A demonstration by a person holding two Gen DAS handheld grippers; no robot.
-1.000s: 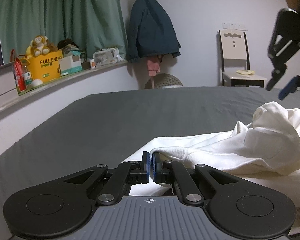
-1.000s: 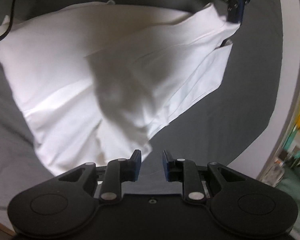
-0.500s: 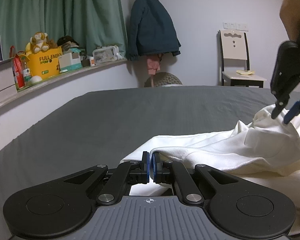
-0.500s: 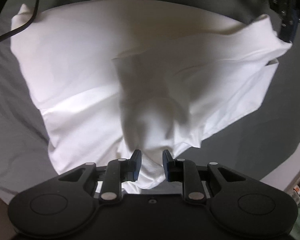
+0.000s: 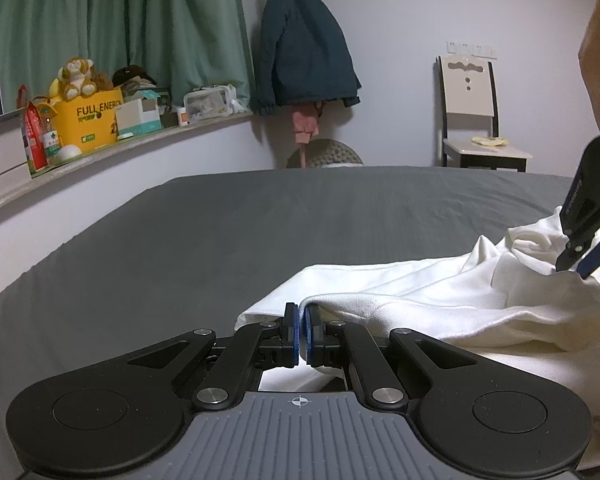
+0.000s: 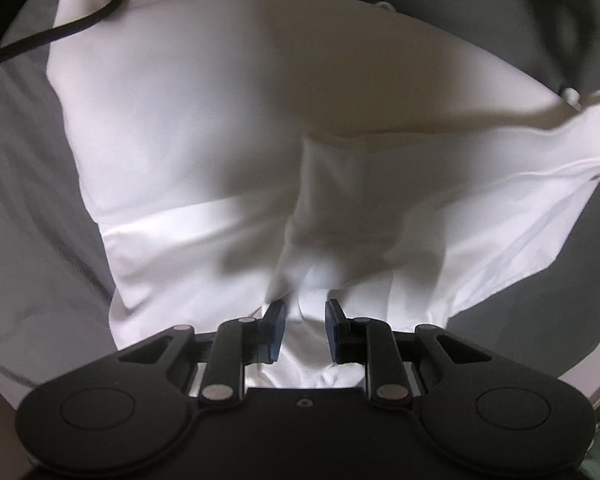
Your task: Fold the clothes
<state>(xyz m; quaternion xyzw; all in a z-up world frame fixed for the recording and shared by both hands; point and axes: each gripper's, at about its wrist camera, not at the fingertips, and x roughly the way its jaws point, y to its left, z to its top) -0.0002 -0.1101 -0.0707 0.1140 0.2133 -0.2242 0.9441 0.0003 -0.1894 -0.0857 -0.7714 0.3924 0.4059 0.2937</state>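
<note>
White garment [image 6: 228, 152] lies rumpled on the grey bed [image 5: 228, 232]. Left tool [image 5: 302, 334] is clamped on a hem edge. Right tool [image 6: 305, 330] has its jaws parted, straddling a raised fold without pinching it. Chair [image 5: 469, 112] stands beyond the bed.

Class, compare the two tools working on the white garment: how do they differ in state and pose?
The left tool is shut, pinching an edge of the white garment; the right tool stands open with cloth between its fingers, not clamped. The left tool lies low, near level over the grey bed; the right tool tips steeply down onto the garment. Both have black linkages and blue pads.
</note>
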